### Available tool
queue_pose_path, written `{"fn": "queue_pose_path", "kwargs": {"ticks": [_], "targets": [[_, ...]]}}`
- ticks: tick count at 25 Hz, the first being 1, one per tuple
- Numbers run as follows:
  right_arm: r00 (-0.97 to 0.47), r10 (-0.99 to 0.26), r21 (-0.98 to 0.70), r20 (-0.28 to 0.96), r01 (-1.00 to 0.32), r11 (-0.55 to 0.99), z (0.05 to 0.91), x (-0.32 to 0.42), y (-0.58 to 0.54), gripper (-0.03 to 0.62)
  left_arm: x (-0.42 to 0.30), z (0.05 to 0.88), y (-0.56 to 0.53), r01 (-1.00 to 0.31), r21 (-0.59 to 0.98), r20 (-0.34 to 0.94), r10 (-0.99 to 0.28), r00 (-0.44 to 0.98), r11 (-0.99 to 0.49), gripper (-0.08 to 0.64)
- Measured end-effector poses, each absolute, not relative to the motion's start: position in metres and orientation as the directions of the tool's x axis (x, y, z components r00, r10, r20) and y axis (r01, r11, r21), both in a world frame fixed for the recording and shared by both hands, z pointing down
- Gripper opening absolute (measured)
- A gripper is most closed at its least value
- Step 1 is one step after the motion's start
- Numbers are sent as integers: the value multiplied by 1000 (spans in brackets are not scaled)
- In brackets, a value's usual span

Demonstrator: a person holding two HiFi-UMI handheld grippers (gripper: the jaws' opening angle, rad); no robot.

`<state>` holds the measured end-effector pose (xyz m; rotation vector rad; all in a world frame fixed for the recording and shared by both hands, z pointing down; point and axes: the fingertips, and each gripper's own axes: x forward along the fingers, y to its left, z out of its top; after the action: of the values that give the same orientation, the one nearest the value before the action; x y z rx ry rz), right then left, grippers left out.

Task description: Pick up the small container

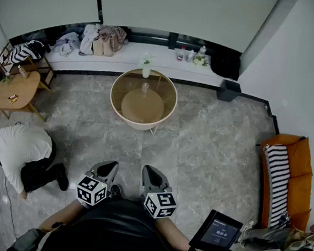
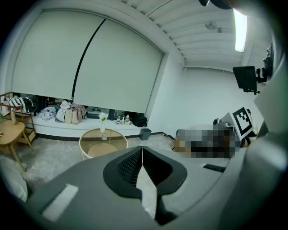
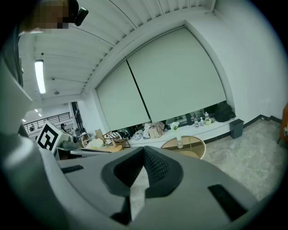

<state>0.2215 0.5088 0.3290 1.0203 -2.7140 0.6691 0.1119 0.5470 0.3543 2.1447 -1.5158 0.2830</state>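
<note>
left gripper (image 1: 107,168): clenched, empty, tilted slightly down | right gripper (image 1: 152,175): clenched, empty, just beside it, same tilt | round counter (image 1: 118,85): well ahead of both

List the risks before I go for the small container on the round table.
1. The small container seems to stand right beside the flower vase on the round table; a careless reach may tip the vase.
2. Both the left claw and right claw are shut; arriving shut would likely knock the container over.
3. A person crouches left of the walk to the table; swinging wide could bump them.
</note>
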Motion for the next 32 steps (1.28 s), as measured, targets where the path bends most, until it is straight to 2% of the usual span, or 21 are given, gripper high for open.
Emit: {"fn": "queue_pose_path", "kwargs": {"ticks": [19,32], "targets": [[-737,-606,-345,299,-676,652,324,184,508,6,72,353,550,-916,301,406,-833,376,-267,2],[-699,-604,-357,382,-715,601,354,147,522,6,16,381,561,-908,344,429,-819,380,-241,2]]}}
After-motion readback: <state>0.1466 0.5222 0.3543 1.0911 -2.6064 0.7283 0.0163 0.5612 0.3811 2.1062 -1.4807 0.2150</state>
